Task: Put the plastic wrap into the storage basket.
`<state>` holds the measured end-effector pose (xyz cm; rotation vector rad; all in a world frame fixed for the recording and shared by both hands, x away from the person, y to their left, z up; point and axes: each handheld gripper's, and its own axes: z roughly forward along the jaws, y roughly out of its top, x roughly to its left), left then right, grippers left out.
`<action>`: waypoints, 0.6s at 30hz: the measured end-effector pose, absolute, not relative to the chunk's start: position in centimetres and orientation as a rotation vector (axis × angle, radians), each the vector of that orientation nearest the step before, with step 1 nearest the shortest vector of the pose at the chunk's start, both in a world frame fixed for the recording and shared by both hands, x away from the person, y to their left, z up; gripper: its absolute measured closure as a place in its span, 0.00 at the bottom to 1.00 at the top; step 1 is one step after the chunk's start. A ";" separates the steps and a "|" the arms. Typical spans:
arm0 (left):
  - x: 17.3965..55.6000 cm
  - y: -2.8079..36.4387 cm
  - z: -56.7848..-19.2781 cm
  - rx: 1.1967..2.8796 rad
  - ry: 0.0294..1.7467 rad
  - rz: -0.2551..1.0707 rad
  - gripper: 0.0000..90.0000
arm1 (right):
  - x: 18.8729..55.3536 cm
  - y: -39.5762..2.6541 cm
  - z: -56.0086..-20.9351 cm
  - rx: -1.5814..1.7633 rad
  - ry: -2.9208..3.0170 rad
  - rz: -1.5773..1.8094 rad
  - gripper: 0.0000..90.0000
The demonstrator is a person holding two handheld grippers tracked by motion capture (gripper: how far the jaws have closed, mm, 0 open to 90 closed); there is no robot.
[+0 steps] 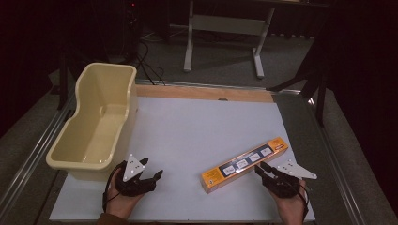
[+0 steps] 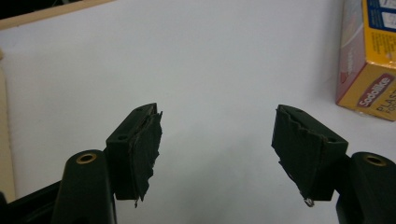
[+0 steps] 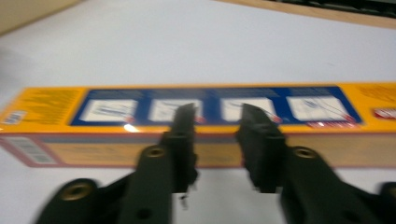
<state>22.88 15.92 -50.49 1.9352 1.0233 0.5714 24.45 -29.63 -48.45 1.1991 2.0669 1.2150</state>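
Long yellow box (image 1: 245,164) lies flat on the white table (image 1: 197,136), near right front. Right gripper (image 1: 261,168) sits at the box's near side, jaws narrowly apart, not gripping. Left gripper (image 1: 152,169) jaws wide, empty, just beside the cream tub (image 1: 96,122).

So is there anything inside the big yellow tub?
No, the tub is empty in the high view; the long orange box lies on the white table.

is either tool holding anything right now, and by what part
Nothing is held. The left tool is open over bare table; the right tool is open beside the yellow box.
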 end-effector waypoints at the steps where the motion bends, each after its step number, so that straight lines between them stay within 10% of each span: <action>1: 22.9 15.9 -50.5 1.938 1.030 0.568 0.36 | 24.4 -29.4 -48.4 1.194 2.074 1.224 0.85; 6: 22.9 16.0 -50.6 1.930 1.037 0.565 0.36 | 24.3 -26.7 -48.3 1.148 2.151 1.268 0.99; 18: 22.9 16.4 -50.5 1.902 1.061 0.562 0.36 | 23.7 -18.7 -48.0 0.962 2.364 1.280 1.00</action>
